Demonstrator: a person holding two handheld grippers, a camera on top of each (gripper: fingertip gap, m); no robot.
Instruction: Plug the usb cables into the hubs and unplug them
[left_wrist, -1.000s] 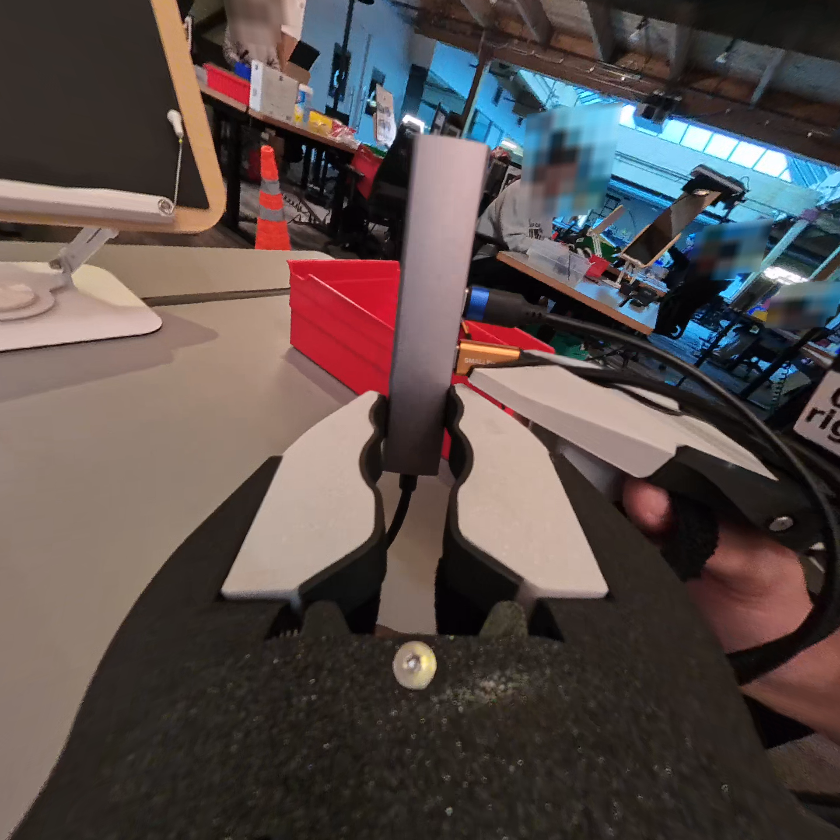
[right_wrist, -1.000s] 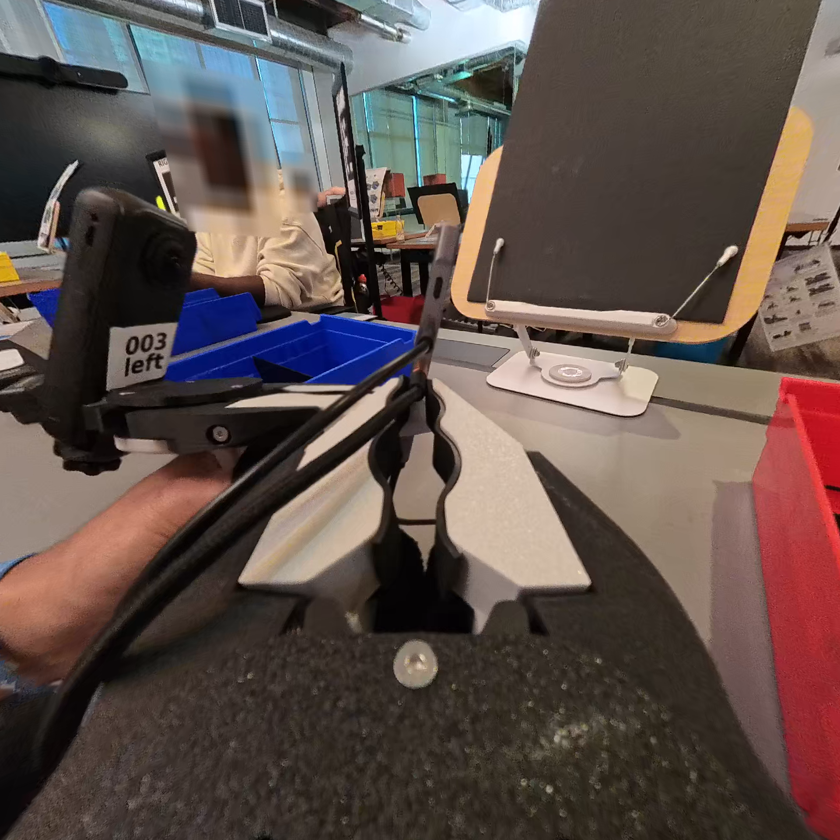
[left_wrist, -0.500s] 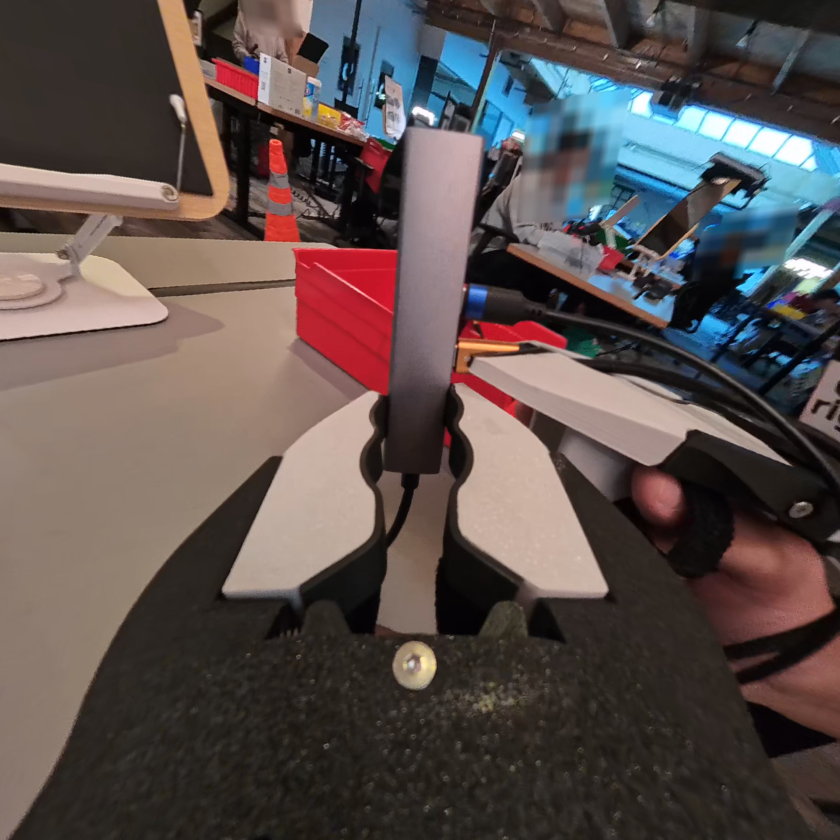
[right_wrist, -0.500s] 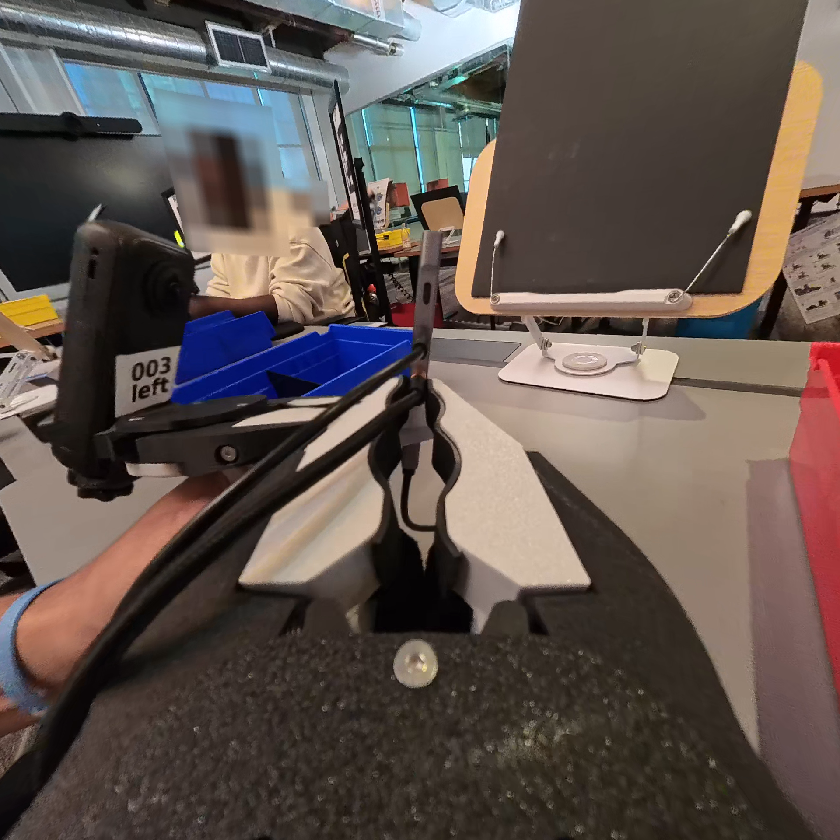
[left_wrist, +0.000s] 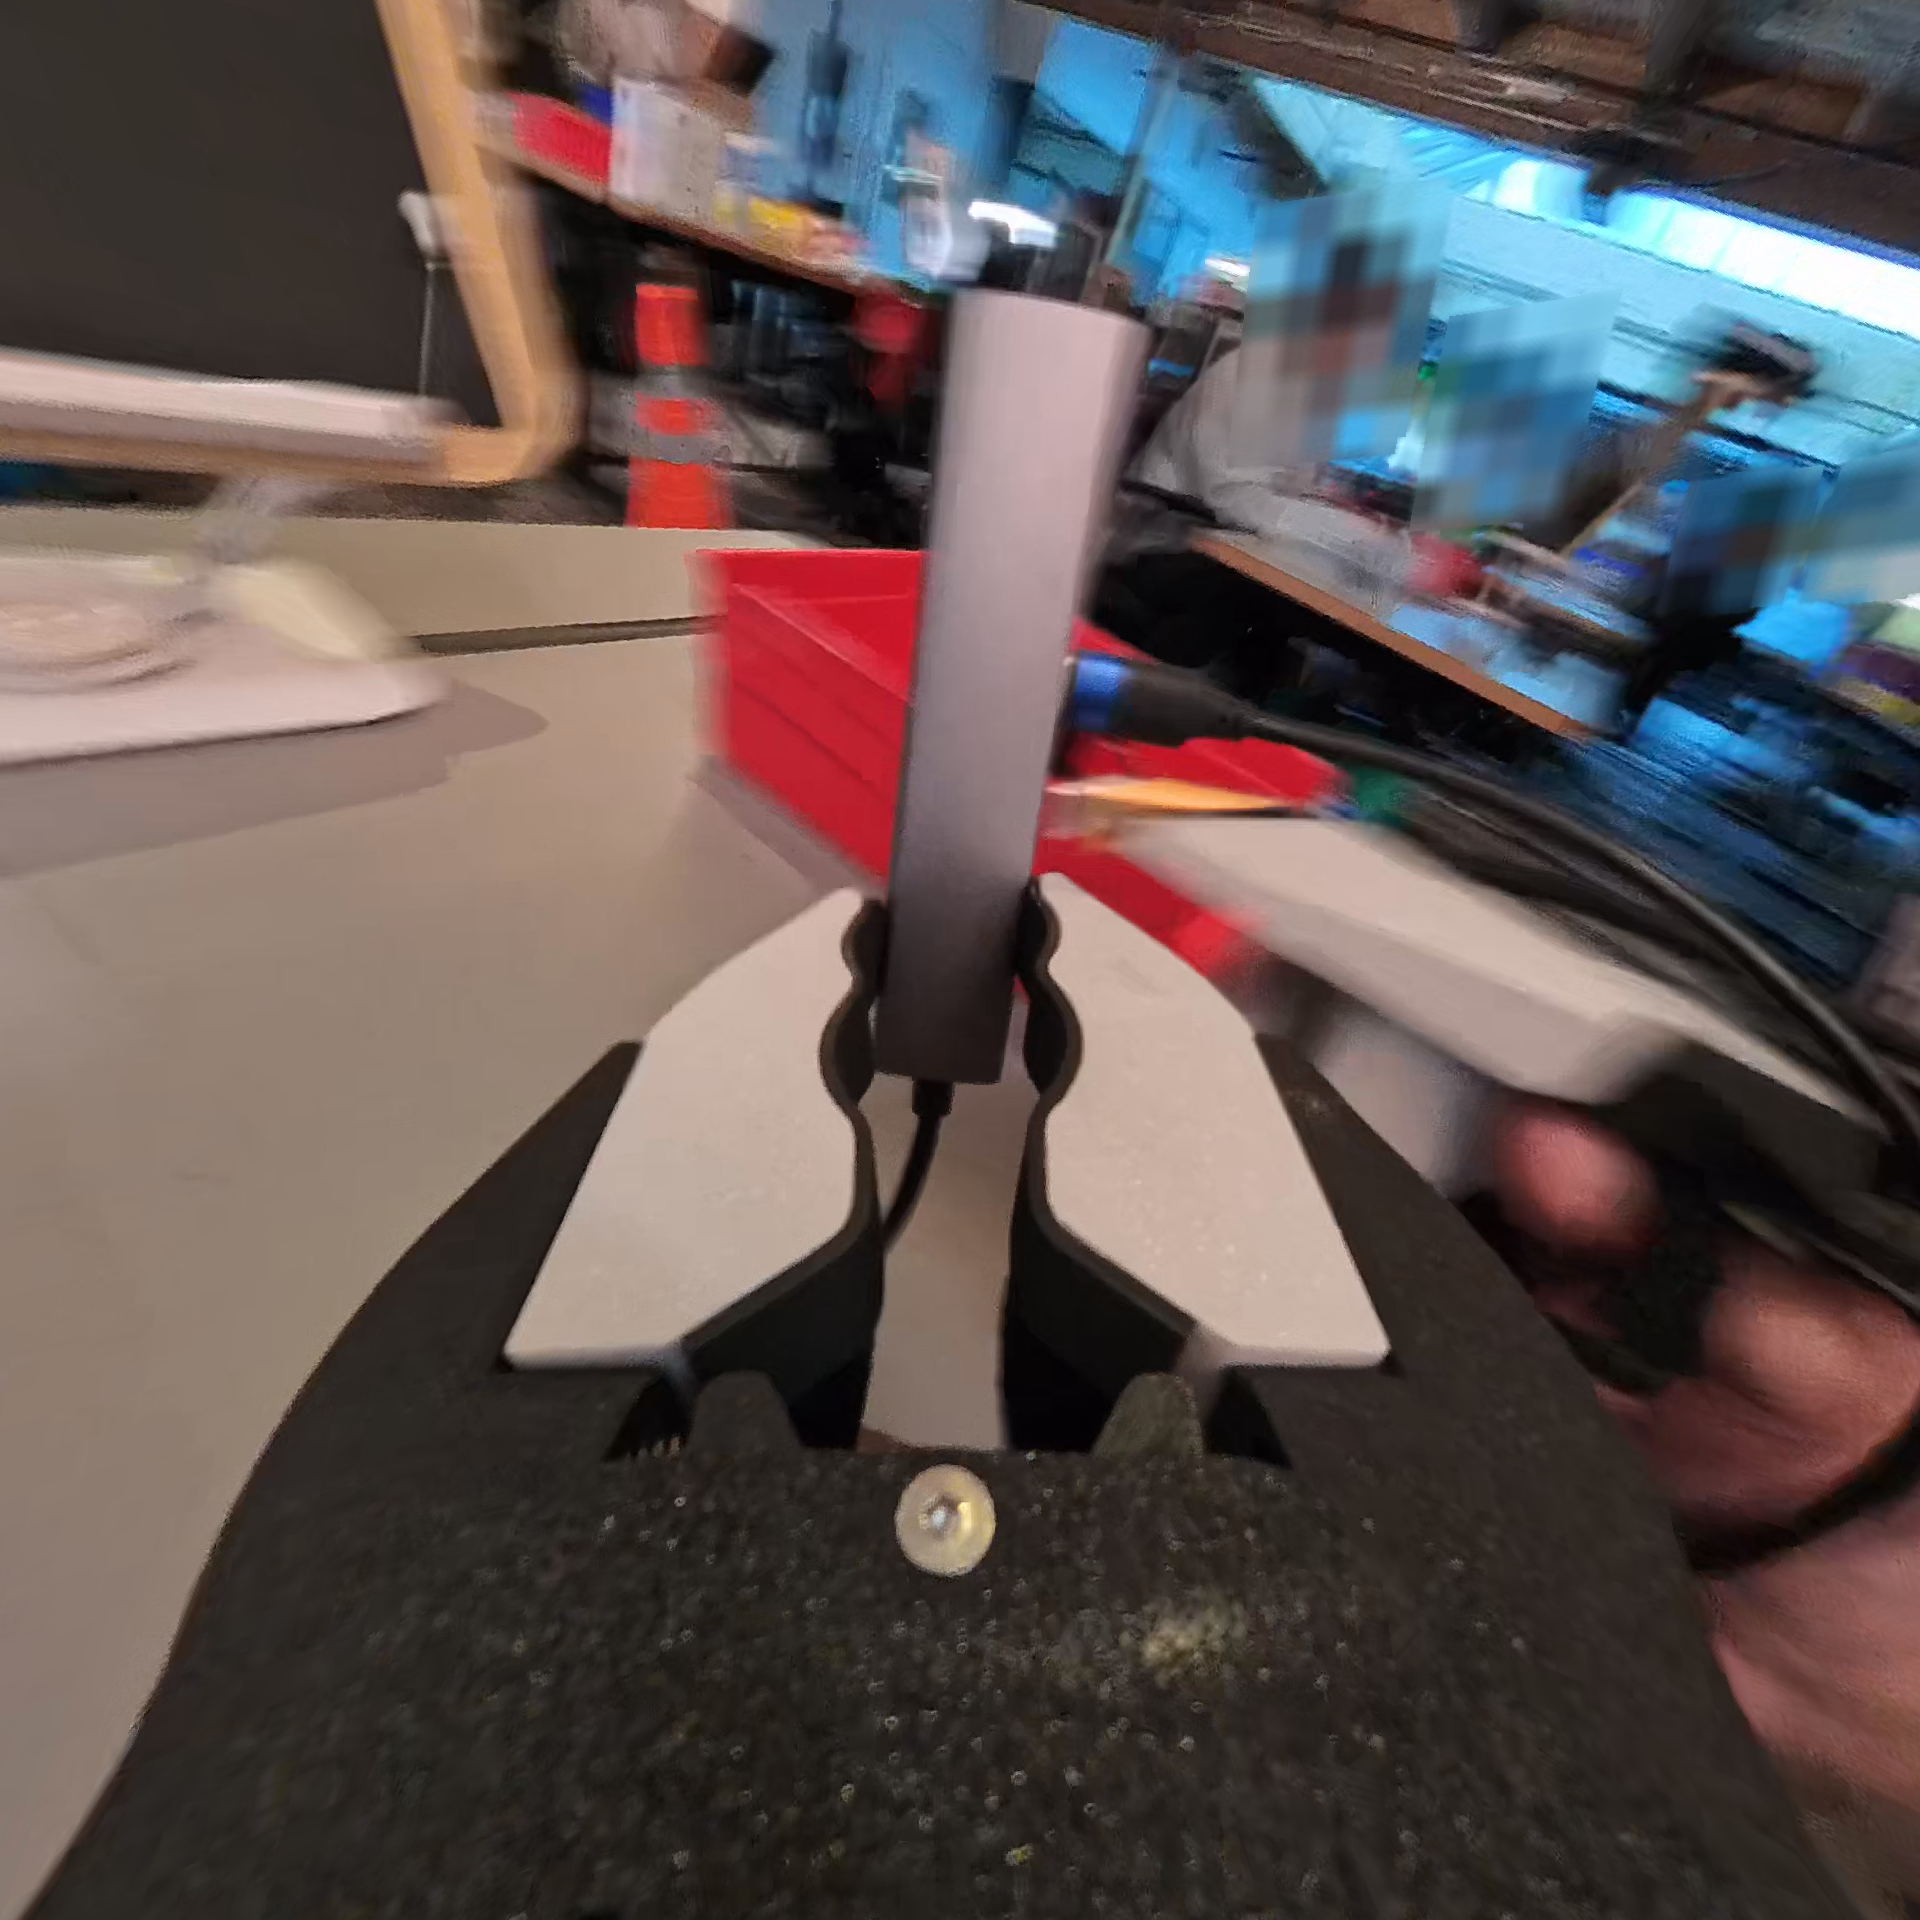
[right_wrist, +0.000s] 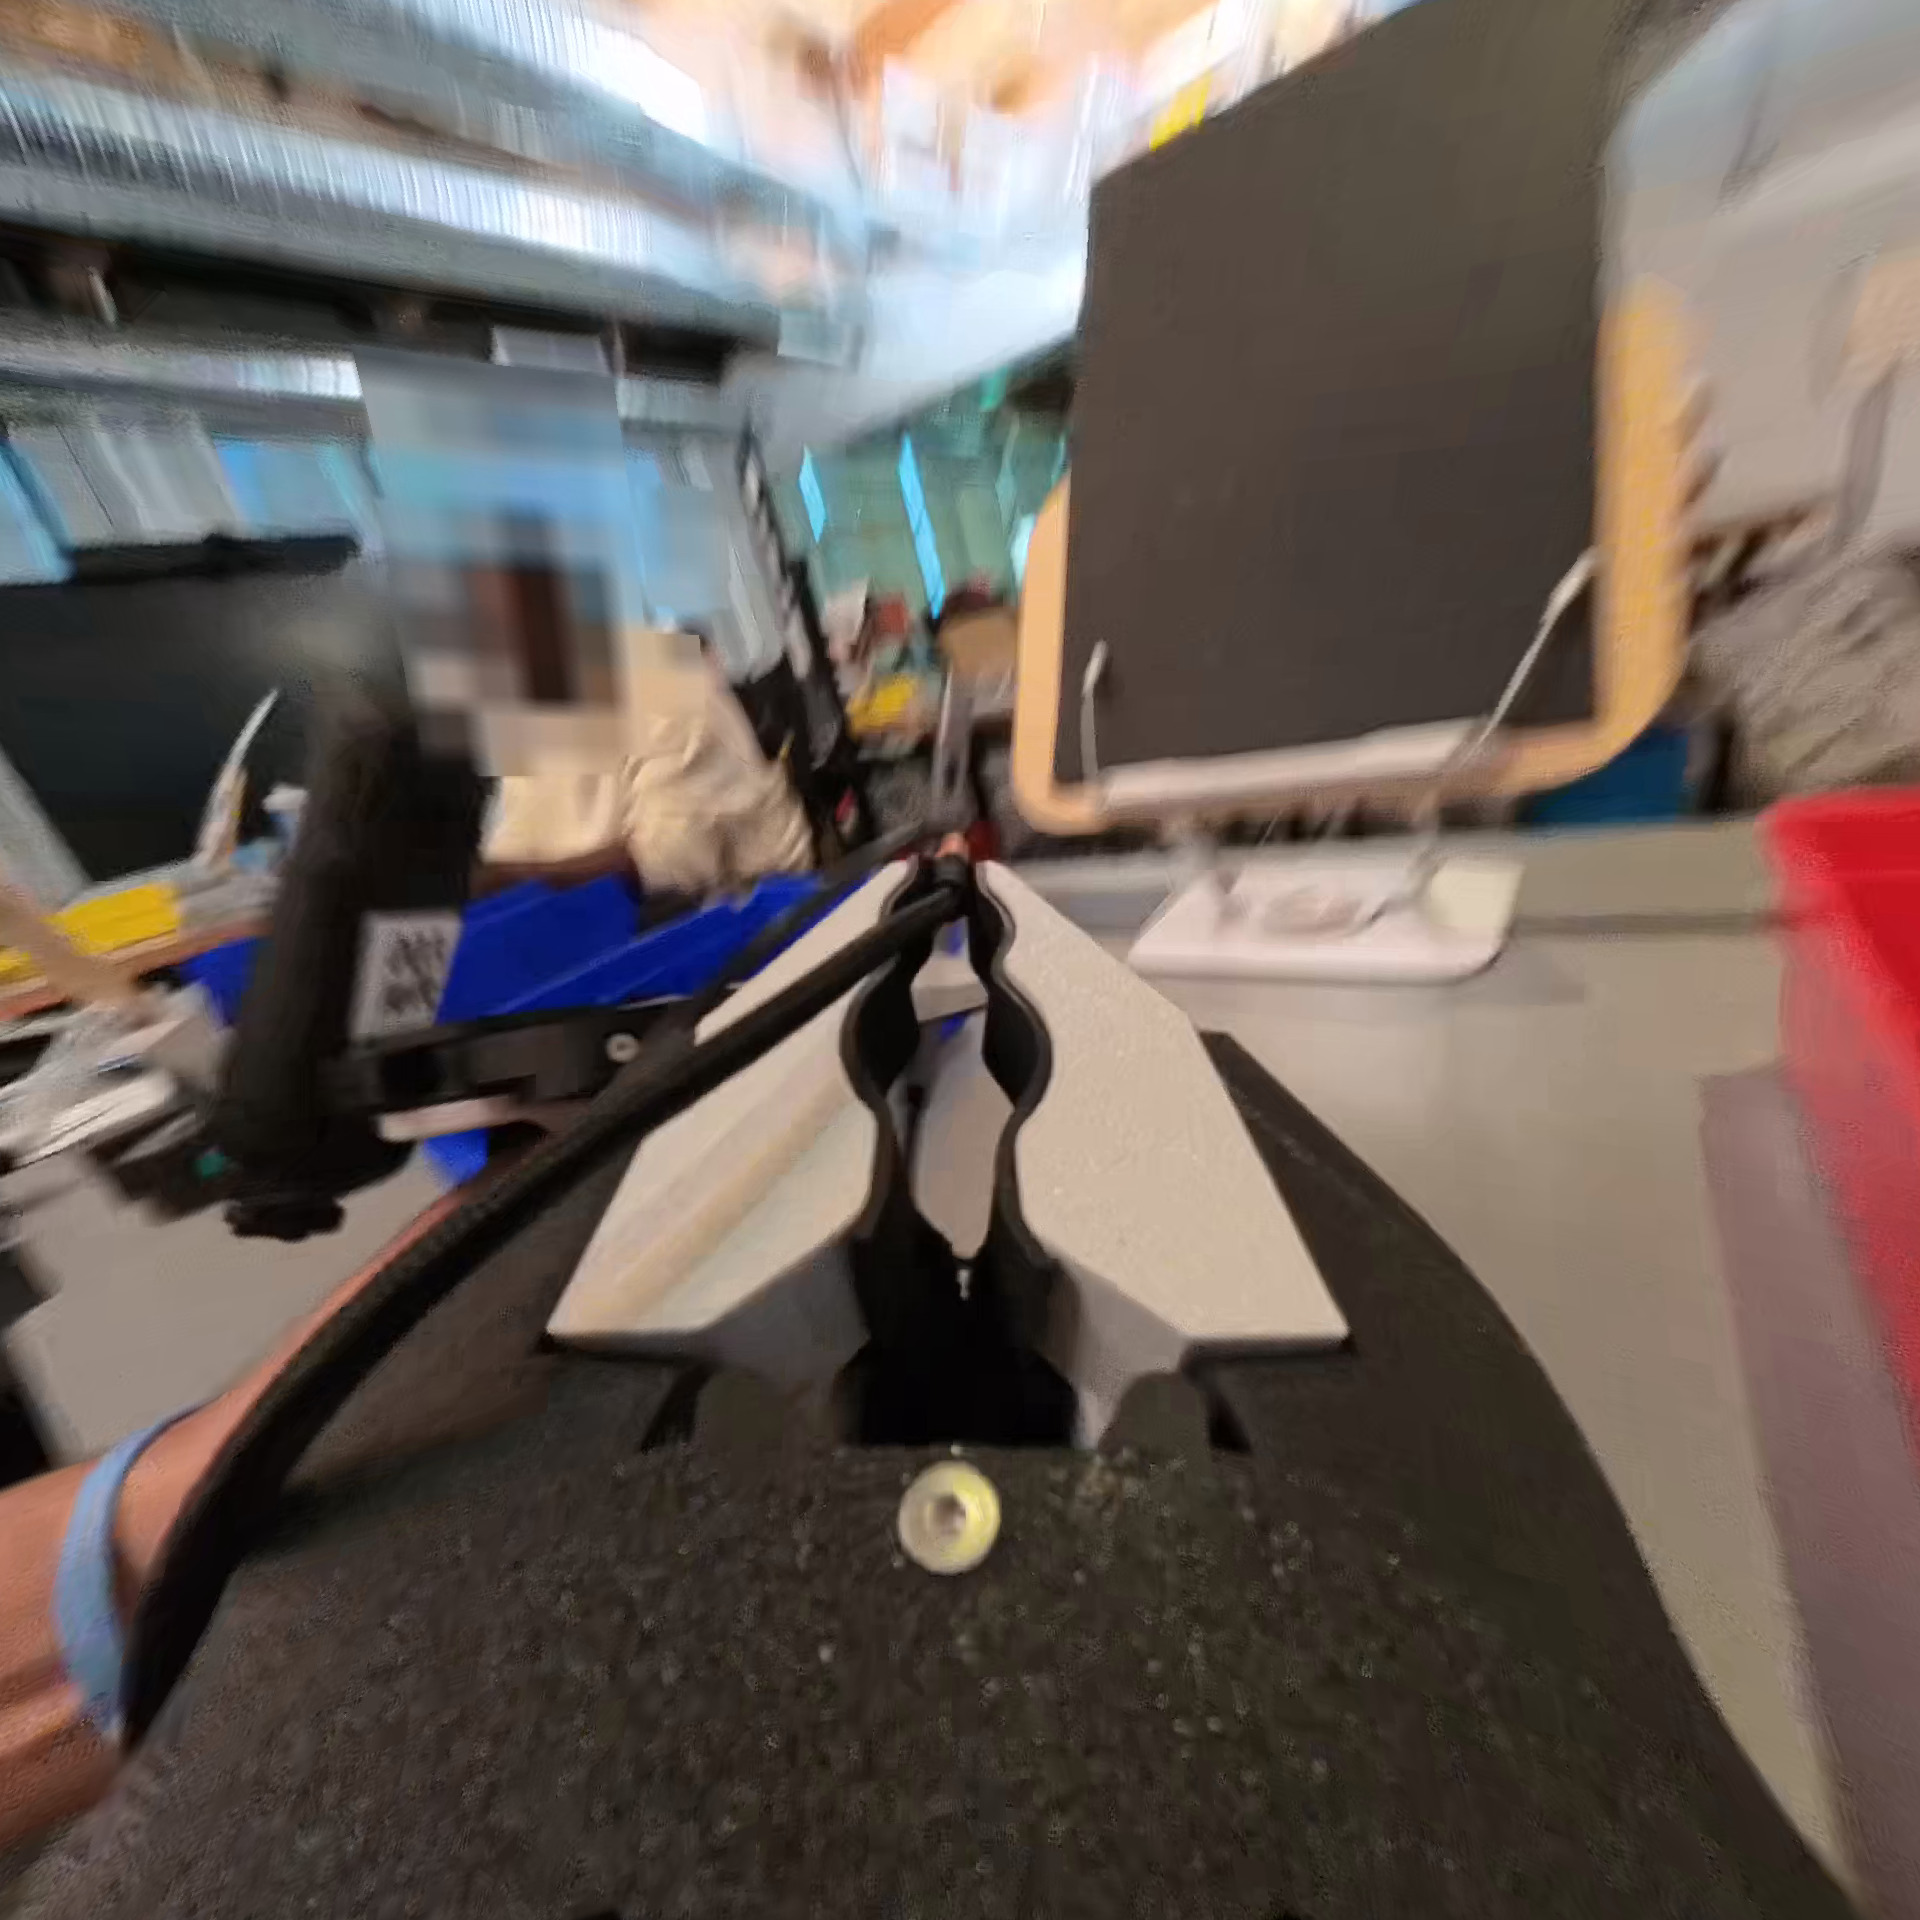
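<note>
My left gripper (left_wrist: 951, 935) is shut on a grey metal hub (left_wrist: 997, 644) and holds it upright above the grey table (left_wrist: 364, 1039). A blue-collared plug (left_wrist: 1101, 691) with a black cable sits in the hub's right side. Below it an orange plug (left_wrist: 1164, 800) meets the same side; blur hides whether it is seated. My right gripper (right_wrist: 951, 868) is shut on that plug's end, and its black cable (right_wrist: 520, 1195) trails down to the left. The right gripper's finger (left_wrist: 1403, 956) shows in the left wrist view. The hub's thin edge (right_wrist: 951, 748) shows just beyond my right fingertips.
A red bin (left_wrist: 810, 665) stands behind the hub and also shows in the right wrist view (right_wrist: 1849, 987). A blue bin (right_wrist: 623, 935) lies to the left. A black board on a white stand (right_wrist: 1340, 468) stands at the back. People sit at far tables.
Both views are now smeared by motion. The right wrist view has swung, so the board and red bin sit further left. Both grips are unchanged.
</note>
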